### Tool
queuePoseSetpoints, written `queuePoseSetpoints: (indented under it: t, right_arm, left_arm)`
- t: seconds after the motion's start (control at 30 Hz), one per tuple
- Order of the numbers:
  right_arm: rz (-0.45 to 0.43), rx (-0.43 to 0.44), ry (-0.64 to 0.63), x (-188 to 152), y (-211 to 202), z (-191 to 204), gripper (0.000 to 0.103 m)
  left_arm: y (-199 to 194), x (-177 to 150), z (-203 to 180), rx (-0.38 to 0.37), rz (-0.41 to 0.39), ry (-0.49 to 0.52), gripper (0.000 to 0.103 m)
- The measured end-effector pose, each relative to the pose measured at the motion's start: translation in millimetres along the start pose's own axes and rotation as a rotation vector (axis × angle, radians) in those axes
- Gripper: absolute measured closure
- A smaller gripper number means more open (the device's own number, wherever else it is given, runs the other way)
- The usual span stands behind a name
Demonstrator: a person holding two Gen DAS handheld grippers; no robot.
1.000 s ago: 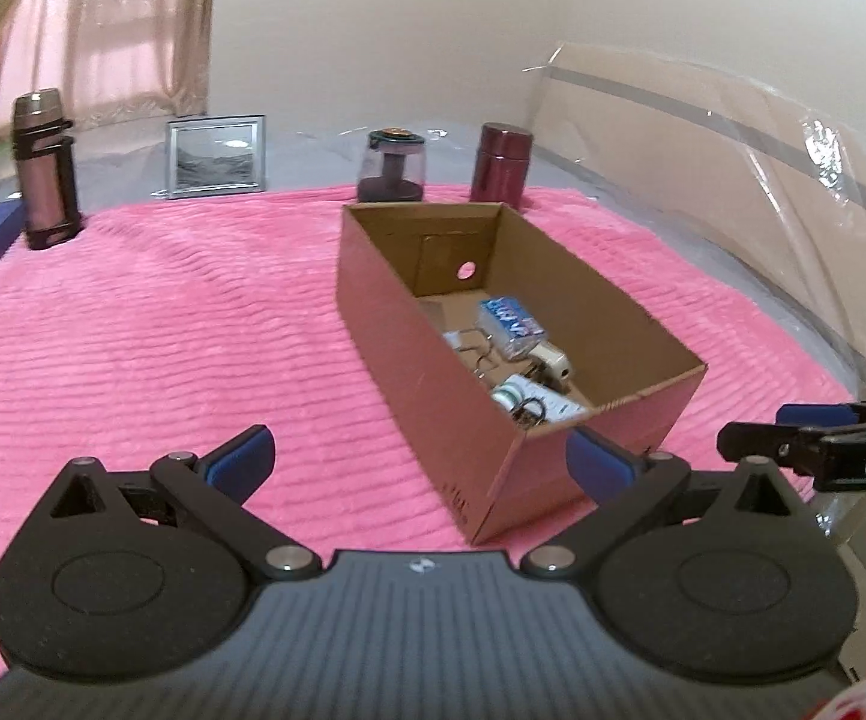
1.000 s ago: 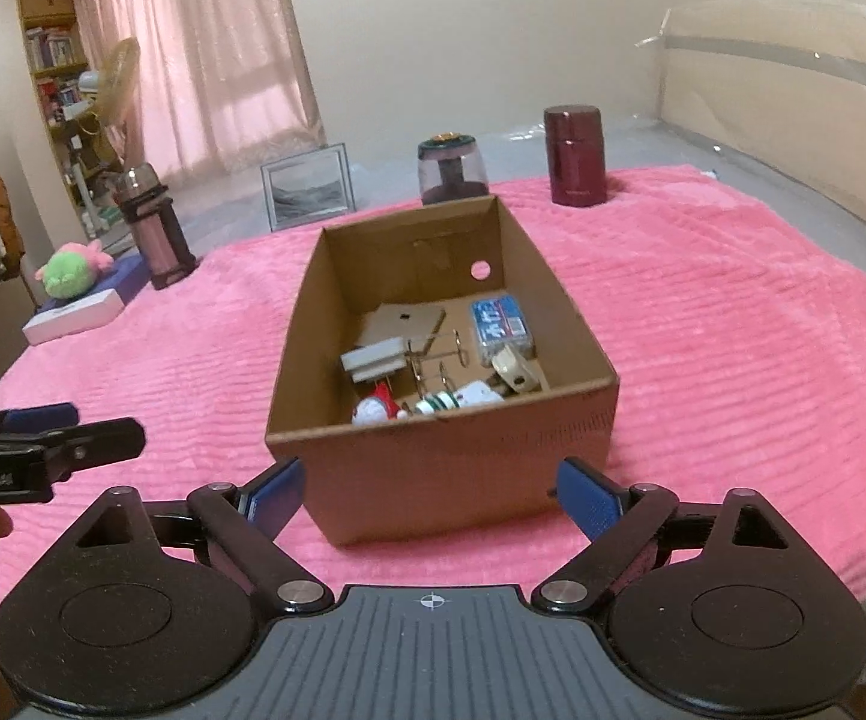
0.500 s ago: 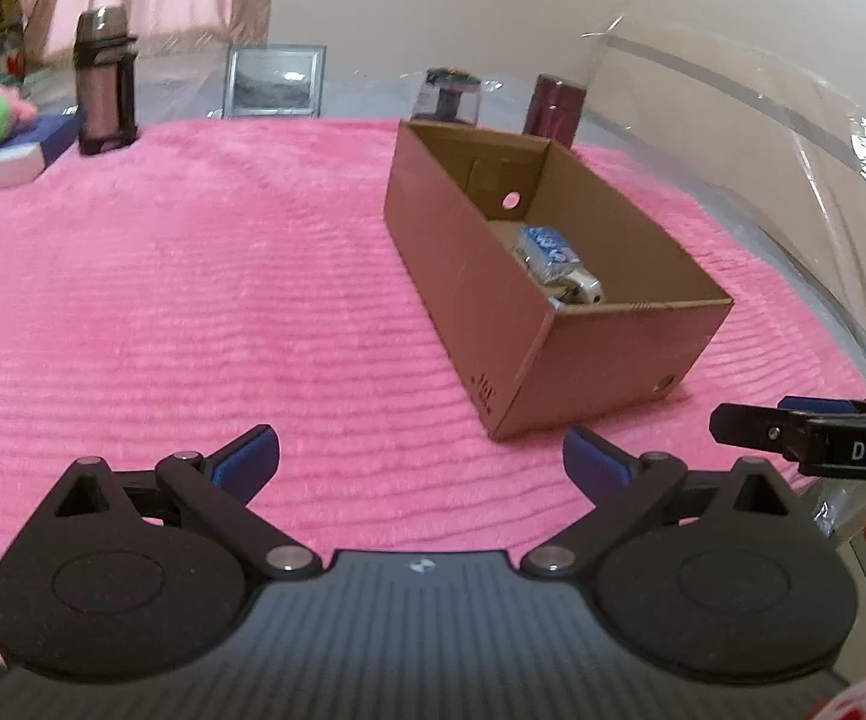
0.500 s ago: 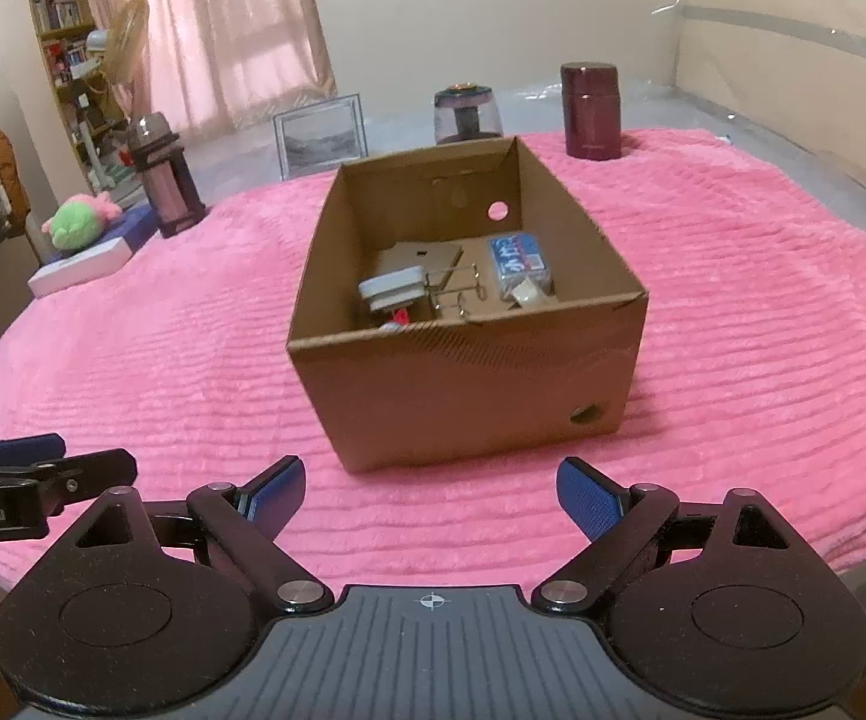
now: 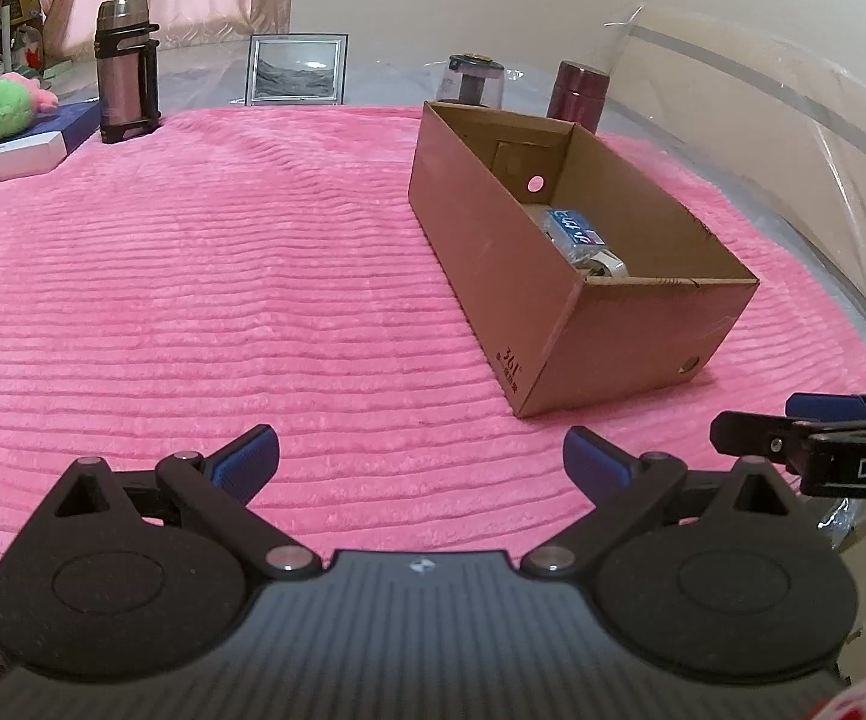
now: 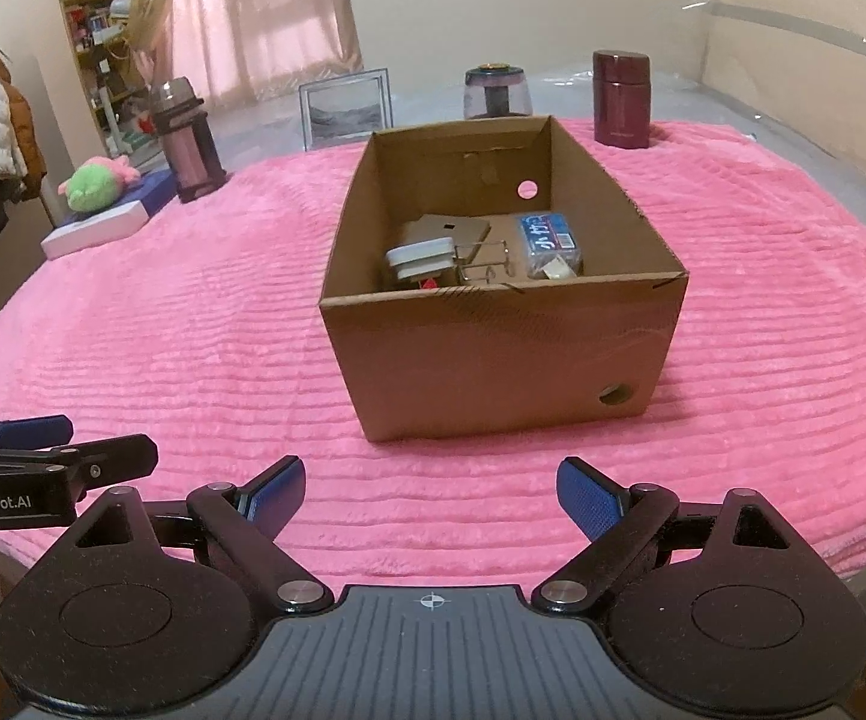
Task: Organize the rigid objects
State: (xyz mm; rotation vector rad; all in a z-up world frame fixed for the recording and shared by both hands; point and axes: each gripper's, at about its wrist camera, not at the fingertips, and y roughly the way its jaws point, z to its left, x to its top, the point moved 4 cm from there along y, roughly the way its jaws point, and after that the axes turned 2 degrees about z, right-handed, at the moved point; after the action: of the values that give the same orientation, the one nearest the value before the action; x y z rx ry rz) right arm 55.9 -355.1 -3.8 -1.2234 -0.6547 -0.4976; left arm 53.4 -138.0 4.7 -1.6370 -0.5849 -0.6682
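Both your grippers have dropped lower and back from the cardboard box point(image 6: 502, 324) sitting on the pink blanket point(image 6: 192, 324). Left gripper point(image 5: 420, 465) and right gripper point(image 6: 429, 492) are hanging spread, empty; small items are lying inside the box.

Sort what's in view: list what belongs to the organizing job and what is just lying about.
Belongs to the job:
- cardboard box
- blue packet, grey case and wire clips inside it
- left gripper and right gripper, both open and empty

Just lying about:
- picture frame
- maroon canister
- handled flask
- glass jar
- plush toy
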Motion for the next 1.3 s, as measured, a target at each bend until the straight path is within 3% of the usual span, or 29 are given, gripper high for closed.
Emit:
queuePoseSetpoints:
  t: [1.3]
  right_arm:
    - [0.018, 0.000, -0.004, -1.5, 7.0, 1.8, 0.015]
  left_arm:
    - [2.5, -1.4, 1.7, 0.006, -0.003, -0.002, 0.003]
